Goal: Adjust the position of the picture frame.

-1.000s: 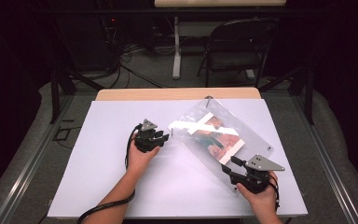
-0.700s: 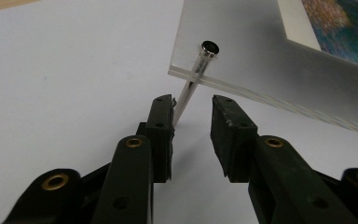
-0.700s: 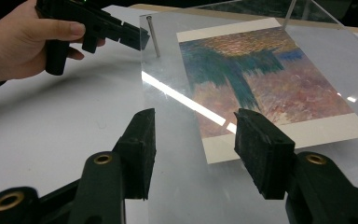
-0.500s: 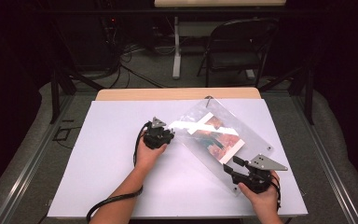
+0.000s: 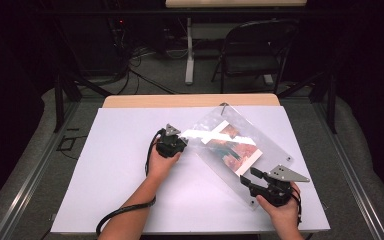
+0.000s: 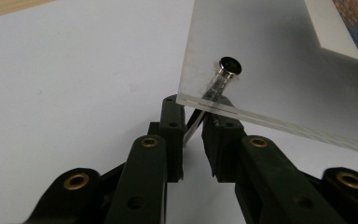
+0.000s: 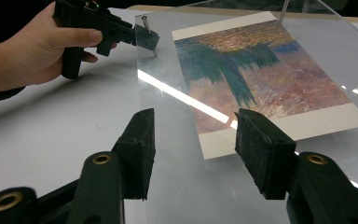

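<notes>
A clear acrylic frame with a painted print sandwiched inside is lying slantwise on the white desk, running from near the middle of the far edge down toward the near right corner. At its left corner a metal standoff bolt is passing through the sheet, its dark round head showing above the acrylic and its shaft slanting down below the edge. The left gripper is sitting at that corner, and its fingers have just been closing; they are standing narrowly apart with the bolt's lower shaft between them, one pad seeming to touch it, though whether both are pressing on it is hard to make out. In the right gripper view the left gripper is showing at the far corner, held in a hand. The right gripper is resting at the frame's near right end, its fingers standing fairly wide apart on either side of the sheet's near corner, gripping nothing that can be seen. The frame's underside and the bolt's lower tip are being hidden by the acrylic edge and the fingers. A folding chair is standing beyond the desk's far edge.
</notes>
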The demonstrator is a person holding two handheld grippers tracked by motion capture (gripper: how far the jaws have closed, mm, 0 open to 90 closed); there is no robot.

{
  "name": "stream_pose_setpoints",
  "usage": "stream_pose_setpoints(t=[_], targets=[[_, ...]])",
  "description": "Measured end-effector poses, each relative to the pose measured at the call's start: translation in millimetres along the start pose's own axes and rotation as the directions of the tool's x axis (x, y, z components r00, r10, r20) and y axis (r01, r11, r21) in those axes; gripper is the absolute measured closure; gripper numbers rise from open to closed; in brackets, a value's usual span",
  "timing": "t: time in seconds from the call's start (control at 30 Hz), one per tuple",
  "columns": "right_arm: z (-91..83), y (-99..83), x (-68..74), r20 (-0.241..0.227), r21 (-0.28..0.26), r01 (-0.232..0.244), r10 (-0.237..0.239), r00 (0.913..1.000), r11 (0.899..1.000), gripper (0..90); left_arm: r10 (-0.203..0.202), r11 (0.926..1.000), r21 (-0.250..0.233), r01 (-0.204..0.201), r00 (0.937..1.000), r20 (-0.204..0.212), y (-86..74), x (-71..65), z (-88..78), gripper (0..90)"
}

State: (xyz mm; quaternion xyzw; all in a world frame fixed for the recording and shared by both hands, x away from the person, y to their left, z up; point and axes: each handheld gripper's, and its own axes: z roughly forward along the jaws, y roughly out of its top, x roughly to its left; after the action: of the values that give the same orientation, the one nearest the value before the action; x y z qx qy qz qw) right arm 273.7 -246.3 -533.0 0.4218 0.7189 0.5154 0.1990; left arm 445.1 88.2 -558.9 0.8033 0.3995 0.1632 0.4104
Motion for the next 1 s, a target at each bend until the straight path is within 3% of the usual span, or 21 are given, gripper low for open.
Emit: stream_pose_setpoints(t=[0.73, 0.87, 0.9, 1.0], targets=[[1.5, -1.4, -3.2, -0.015, 0.009, -0.034, 0.034, 0.9993, 0.999, 47.3, -0.010, 1.0000, -0.001, 0.010, 0.9998, 0.018, 0.6, 0.8, -2.1, 80.7], [1.2, 0.5, 0.7, -0.044, 0.019, -0.018, 0.019, 0.9988, 1.000, 54.6, -0.001, 1.0000, 0.000, 0.001, 0.9999, 0.017, 1.1, 0.1, -5.0, 81.0], [1.2, 2.0, 5.4, -0.069, 0.032, -0.003, 0.005, 0.9976, 0.999, 61.3, -0.001, 1.0000, -0.001, 0.001, 0.9999, 0.017, 1.2, -0.4, -5.7, 81.1], [2.2, 3.4, 11.4, -0.088, 0.049, 0.024, -0.019, 0.9959, 0.999, 69.1, 0.004, 1.0000, -0.004, -0.004, 0.9998, 0.019, 1.2, -0.7, -8.7, 81.2]])
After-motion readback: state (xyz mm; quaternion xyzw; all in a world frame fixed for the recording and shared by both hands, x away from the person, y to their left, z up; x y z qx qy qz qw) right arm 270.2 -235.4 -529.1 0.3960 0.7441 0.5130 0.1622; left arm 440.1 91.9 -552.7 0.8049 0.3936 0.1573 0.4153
